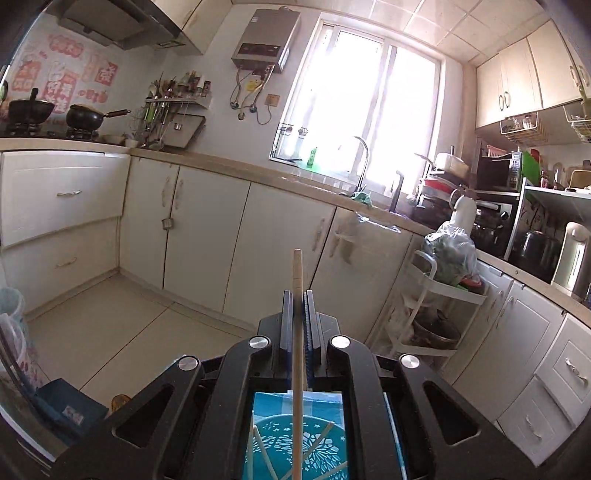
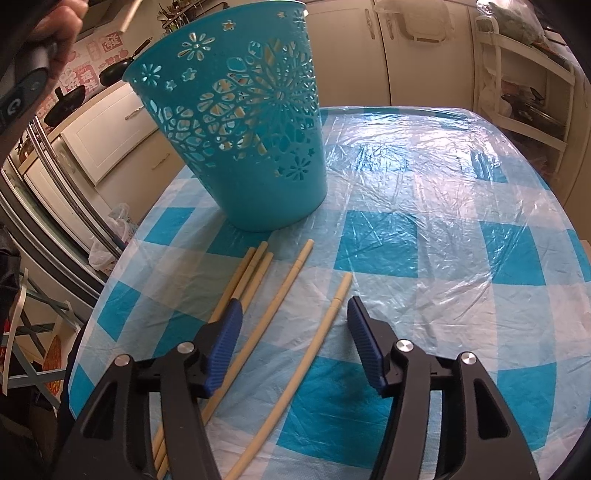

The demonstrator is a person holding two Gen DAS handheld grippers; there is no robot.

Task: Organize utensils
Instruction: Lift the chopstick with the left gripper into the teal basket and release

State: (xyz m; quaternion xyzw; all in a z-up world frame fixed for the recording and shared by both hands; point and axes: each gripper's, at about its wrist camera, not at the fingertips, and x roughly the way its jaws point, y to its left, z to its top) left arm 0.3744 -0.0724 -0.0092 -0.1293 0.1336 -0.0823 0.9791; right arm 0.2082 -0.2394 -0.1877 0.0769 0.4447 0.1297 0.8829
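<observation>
Chopsticks are spread over the checked cloth of a table, with a teal basket standing on it as the landmark. One chopstick is clamped between the shut pads of the left gripper; it runs lengthwise through the jaws, and its blunt end sticks out past the fingertips toward the kitchen cabinets. Below that gripper, seen through its frame, the basket's open mouth is visible from above, and several chopsticks are seen lying inside it.

In the right wrist view, the basket stands upright, its cut-out flower pattern turned to the camera. Just in front of its base, three chopsticks lie close together, their ends pointing at the basket. A fourth lies just to the right of them, and a fifth lies farther right again, its end a little farther from the basket.

The right gripper is held over the cloth on the near side of the basket, tilted downward, its jaws standing wide apart. The fourth and fifth chopsticks are framed between its blue pads, but neither is pressed by them. A hand on a dark handle is seen at the upper left, beside the basket's rim.
</observation>
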